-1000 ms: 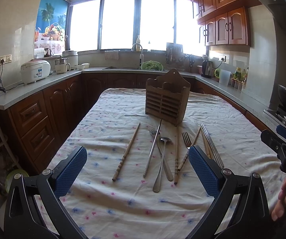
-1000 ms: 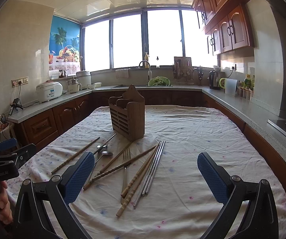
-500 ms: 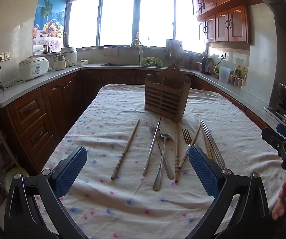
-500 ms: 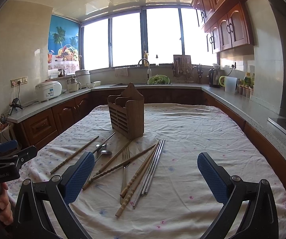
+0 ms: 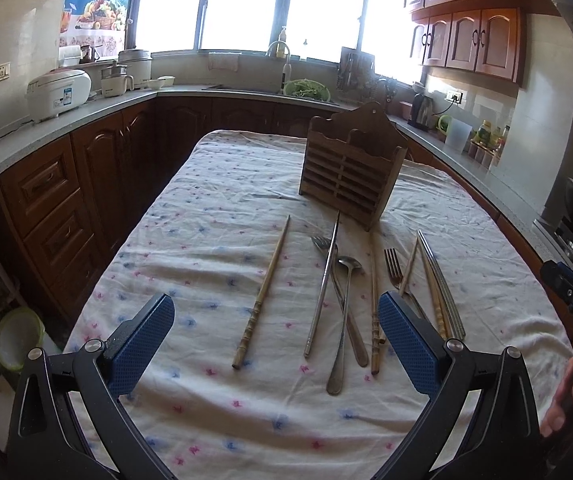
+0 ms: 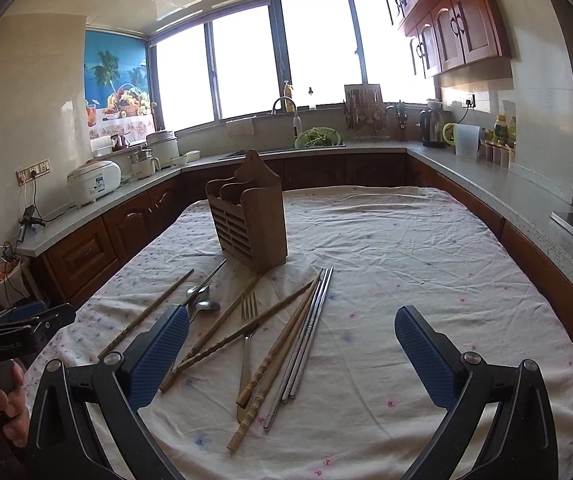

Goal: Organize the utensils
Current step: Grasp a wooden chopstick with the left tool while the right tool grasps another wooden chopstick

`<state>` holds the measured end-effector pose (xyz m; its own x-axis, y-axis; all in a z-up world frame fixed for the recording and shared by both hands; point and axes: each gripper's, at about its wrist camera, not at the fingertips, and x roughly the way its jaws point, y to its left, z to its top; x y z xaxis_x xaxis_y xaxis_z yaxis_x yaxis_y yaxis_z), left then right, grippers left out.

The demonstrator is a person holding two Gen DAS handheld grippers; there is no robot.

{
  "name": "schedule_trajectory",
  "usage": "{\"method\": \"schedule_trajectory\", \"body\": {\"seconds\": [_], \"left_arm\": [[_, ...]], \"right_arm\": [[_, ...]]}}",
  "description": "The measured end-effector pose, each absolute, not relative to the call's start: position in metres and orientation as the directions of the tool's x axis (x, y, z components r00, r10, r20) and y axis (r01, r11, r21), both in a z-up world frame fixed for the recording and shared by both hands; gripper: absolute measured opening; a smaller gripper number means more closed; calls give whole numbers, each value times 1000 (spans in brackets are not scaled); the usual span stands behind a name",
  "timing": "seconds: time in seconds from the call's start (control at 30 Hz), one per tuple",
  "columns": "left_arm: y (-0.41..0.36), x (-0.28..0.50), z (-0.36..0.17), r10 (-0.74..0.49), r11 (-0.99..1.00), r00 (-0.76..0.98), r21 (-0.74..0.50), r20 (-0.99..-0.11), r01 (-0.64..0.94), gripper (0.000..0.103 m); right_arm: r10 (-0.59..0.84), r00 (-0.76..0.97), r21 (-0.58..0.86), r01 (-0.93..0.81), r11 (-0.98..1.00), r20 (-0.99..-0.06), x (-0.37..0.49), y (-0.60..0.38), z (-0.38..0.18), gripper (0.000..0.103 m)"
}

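both grippers are easing in a little closer over the table since a second ago, so the utensils are sitting larger in each view, though nothing on the cloth is lying differently.

left gripper (image 5: 276,344) is hanging at the bottom of its frame with its blue, dimpled pads spread wide and nothing between them. right gripper (image 6: 292,356) is doing the same at the bottom of its frame, jaws wide apart and empty. a hand (image 6: 4,404) is gripping a black handle at the lower left of the right view.

the wooden holder (image 5: 352,166) is standing upright in the middle of the left view, a brown box with a slatted front, a peaked back board and compartments open at the top. the utensils are lying loose on the cloth just below it in the frame.

one bamboo chopstick (image 5: 263,294), pale and knobbed at its thick end, is lying alone toward the left. right of it a thin metal chopstick (image 5: 323,286) is crossing a fork (image 5: 323,245), and a shiny long-handled spoon (image 5: 344,320) is lying over the same cluster. further right are another wooden chopstick (image 5: 373,300), a second fork (image 5: 393,264) and a pair of steel chopsticks (image 5: 440,284) side by side, touching.

the tablecloth (image 5: 214,208) is white, rumpled and dotted with small pink and blue flowers.
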<state>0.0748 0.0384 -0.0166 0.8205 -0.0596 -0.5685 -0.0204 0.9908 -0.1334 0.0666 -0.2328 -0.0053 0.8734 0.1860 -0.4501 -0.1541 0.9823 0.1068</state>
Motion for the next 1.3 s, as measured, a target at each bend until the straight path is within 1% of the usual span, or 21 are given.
{"method": "schedule_trajectory", "body": {"seconds": [0.07, 0.13, 0.17, 0.2, 0.27, 0.33, 0.37, 0.43, 0.6, 0.63, 0.77, 0.9, 0.97, 1.17, 1.3], "left_arm": [[40, 84, -15, -56, 992, 817, -123, -574, -18, 103], [41, 96, -14, -59, 993, 813, -115, -580, -10, 103], [42, 102, -13, -64, 993, 807, -116, -587, -6, 103], [43, 109, -13, -72, 993, 802, -119, -594, 1, 102], [44, 124, -14, -81, 993, 790, -118, -608, 11, 99], [44, 138, -15, -86, 994, 778, -110, -622, 22, 96], [44, 146, -16, -85, 994, 772, -103, -630, 25, 94], [44, 160, -18, -89, 995, 759, -97, -645, 34, 91], [46, 198, -29, -101, 994, 715, -98, -692, 45, 83], [46, 205, -33, -103, 994, 705, -99, -702, 47, 80], [45, 235, -47, -111, 994, 659, -99, -744, 54, 74], [41, 262, -61, -110, 994, 610, -83, -784, 72, 66], [39, 273, -66, -107, 994, 590, -75, -800, 79, 62], [31, 294, -75, -110, 992, 551, -58, -827, 111, 62], [25, 304, -85, -105, 991, 517, -46, -850, 126, 62]], "right_arm": [[196, 862, 122, -156, 980, -467, 77, -234, -6, 101], [202, 849, 133, -156, 979, -489, 89, -235, -8, 92], [208, 840, 144, -157, 977, -500, 95, -236, -9, 90], [215, 831, 160, -154, 975, -513, 103, -238, -10, 86], [224, 811, 189, -142, 972, -541, 118, -242, -14, 78], [224, 790, 208, -124, 970, -570, 134, -245, -19, 68], [228, 778, 221, -117, 968, -585, 142, -247, -22, 65], [236, 756, 242, -106, 964, -610, 158, -249, -27, 53], [255, 707, 263, -100, 959, -659, 191, -245, -39, 40], [265, 696, 271, -105, 957, -667, 198, -243, -42, 38], [276, 658, 274, -109, 955, -700, 229, -235, -54, 33], [285, 614, 292, -92, 952, -736, 259, -232, -70, 22], [283, 599, 291, -85, 953, -749, 271, -233, -76, 20], [255, 571, 270, -60, 961, -780, 293, -235, -86, 19], [252, 551, 266, -55, 962, -796, 303, -237, -94, 17]]}}
